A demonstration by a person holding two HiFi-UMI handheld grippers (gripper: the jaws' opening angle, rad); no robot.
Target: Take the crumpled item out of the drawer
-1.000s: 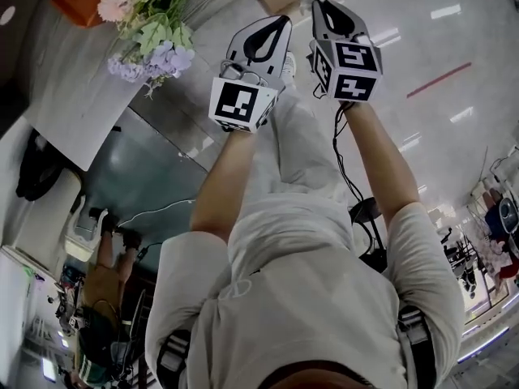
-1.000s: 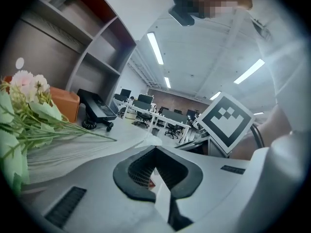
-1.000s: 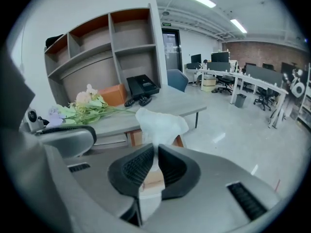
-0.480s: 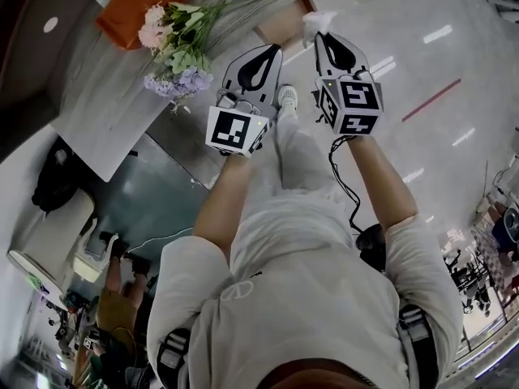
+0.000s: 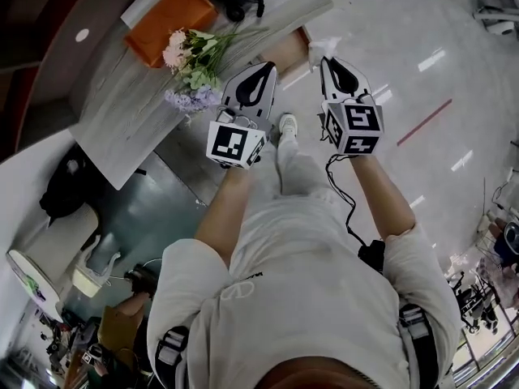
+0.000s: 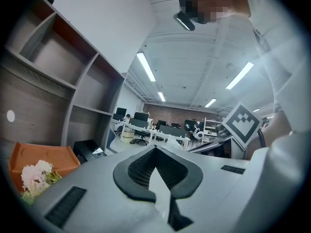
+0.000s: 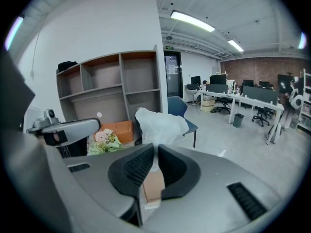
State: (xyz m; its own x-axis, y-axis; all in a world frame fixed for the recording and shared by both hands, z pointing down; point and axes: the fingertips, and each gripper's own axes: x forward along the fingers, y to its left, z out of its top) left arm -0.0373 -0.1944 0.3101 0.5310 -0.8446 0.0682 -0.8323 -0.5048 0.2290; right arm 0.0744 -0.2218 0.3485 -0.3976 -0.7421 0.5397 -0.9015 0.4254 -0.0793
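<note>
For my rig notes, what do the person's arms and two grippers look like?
The left gripper and right gripper have pale grey shells with black ribbed pads in a teardrop outline. Each bears a white cube with black square markers. A black cable trails from the right one. The person wears a white short-sleeved shirt.

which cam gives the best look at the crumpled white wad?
Right gripper view: the crumpled white wad sits mid-frame, pinched in the right tongs. Head view shows only a small part of it past the tongs' tip. Left gripper view doesn't clearly show it.
</note>
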